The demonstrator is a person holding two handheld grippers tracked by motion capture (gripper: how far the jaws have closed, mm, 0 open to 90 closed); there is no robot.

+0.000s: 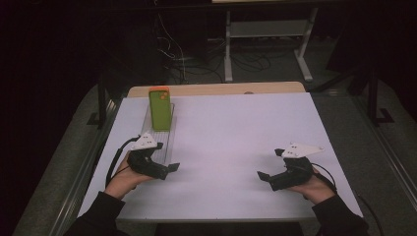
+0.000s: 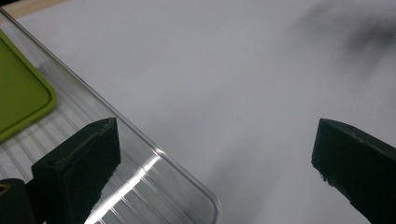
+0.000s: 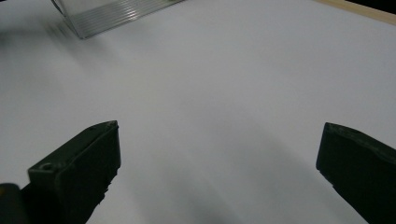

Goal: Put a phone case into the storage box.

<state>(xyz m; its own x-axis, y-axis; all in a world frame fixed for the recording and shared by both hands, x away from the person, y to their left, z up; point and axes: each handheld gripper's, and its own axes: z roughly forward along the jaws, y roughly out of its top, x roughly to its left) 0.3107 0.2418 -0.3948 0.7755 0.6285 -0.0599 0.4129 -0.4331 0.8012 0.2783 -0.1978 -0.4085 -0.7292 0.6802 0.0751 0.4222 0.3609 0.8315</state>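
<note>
The green phone case (image 1: pixel 160 108) is seen standing at the far end of one clear ribbed tray (image 1: pixel 164 140), at twelve o'clock from the left gripper (image 1: pixel 167 167); the tray's long axis runs twelve to six. The left gripper is far nearer. Two grippers are counted, right gripper (image 1: pixel 265 178) too, fingers spread wide, empty, over the desk (image 1: pixel 236 132).

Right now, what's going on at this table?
A person holds a gripper in each hand over the white table. The left gripper hovers, jaws open, at the near corner of the clear tray, which holds a green case. The right gripper waits open above bare table, holding nothing.
</note>
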